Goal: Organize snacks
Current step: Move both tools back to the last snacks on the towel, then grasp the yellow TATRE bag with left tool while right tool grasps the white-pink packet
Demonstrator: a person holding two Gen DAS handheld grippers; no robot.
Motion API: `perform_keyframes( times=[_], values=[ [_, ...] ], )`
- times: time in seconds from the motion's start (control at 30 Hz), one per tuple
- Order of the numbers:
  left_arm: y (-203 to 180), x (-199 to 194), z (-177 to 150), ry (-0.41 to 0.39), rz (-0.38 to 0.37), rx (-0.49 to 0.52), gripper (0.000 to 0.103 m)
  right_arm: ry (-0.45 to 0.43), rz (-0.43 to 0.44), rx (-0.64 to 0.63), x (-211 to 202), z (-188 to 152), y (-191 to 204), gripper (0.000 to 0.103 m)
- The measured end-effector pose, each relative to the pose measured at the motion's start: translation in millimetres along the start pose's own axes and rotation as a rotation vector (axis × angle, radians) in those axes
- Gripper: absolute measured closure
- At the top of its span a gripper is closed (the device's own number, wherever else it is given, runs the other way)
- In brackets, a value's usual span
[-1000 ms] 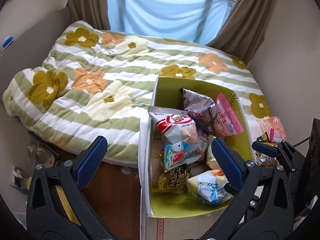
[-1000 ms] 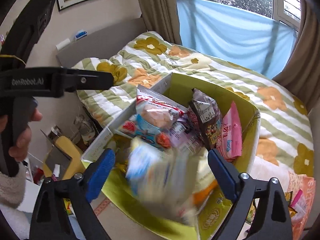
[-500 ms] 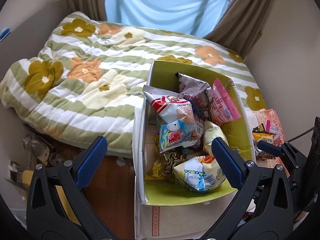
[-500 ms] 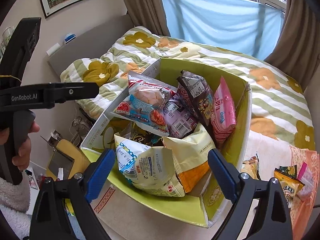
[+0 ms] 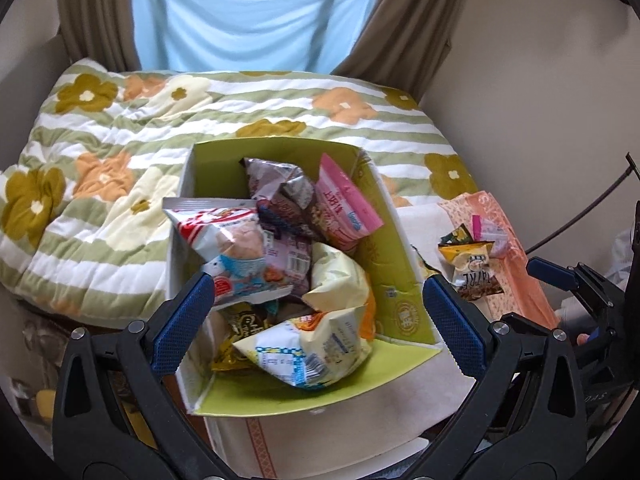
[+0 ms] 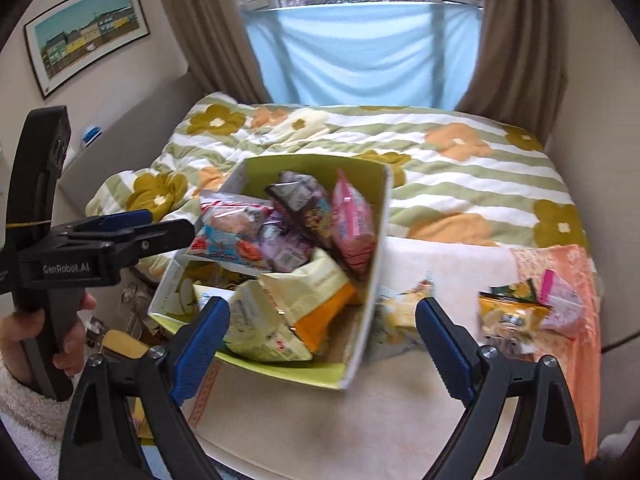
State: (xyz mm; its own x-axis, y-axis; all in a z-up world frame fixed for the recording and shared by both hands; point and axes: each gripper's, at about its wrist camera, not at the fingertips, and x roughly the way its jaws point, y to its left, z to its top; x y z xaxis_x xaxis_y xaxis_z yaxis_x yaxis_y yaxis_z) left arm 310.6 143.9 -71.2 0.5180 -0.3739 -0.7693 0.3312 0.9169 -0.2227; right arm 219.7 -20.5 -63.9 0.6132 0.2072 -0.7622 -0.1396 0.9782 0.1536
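The open green cardboard box (image 5: 396,240) sits on the pale tabletop (image 6: 304,420) against the foot of the floral striped quilt (image 5: 100,128), heaped above its rim with snack packets, and that heap looks like the main risk: the pale yellow crisp bag (image 5: 320,344) lies across the folded-down front flap and could slide off toward the tabletop edge if another packet is dropped on top or the box is nudged. Both tools are empty; the left hand-held gripper (image 5: 316,328) hangs spread wide over the near end of the box, and the right hand-held gripper (image 6: 320,344) hovers, jaws just as far apart, gripping nothing. In the box I count roughly seven packets, including one pink pouch (image 5: 344,208) and one red-and-white bag (image 5: 224,232), though lower ones are hidden. To the right, on the orange patterned cloth (image 6: 576,352), lie about three loose packets, among them a yellow-and-black bag (image 6: 508,316), still unsorted.
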Motion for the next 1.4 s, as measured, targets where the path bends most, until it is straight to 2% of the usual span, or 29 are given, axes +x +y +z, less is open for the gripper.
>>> perform_keyframes(
  times=[0.13,0.27,0.6,0.73,0.97,1.07,1.13,1.4],
  values=[
    [-33,5,3,-0.008,-0.017,0.032,0.0,-0.028,-0.051,0.031,-20,-4,-30,0.01],
    [-66,13,4,-0.012,-0.019,0.036,0.0,-0.052,-0.066,0.063,-35,-6,-70,0.01],
    [-174,61,2,0.011,0.019,-0.005,0.0,-0.064,-0.043,0.041,-52,-4,-191,0.009],
    [-217,89,3,0.031,0.004,-0.025,0.0,-0.044,-0.037,0.028,-47,1,-240,0.009],
    [-262,160,-8,0.15,-0.043,-0.06,0.0,0.043,-0.034,-0.064,-13,1,-311,0.009],
    [-273,195,-16,0.206,-0.037,-0.063,0.0,0.089,-0.073,-0.058,10,-2,-335,0.009],
    [-278,217,-22,0.244,-0.037,-0.065,0.0,0.114,-0.062,-0.051,24,-6,-349,0.009],
    [-282,282,-39,0.335,-0.001,-0.049,0.0,0.19,-0.028,-0.105,81,-17,-360,0.009]
  ],
)
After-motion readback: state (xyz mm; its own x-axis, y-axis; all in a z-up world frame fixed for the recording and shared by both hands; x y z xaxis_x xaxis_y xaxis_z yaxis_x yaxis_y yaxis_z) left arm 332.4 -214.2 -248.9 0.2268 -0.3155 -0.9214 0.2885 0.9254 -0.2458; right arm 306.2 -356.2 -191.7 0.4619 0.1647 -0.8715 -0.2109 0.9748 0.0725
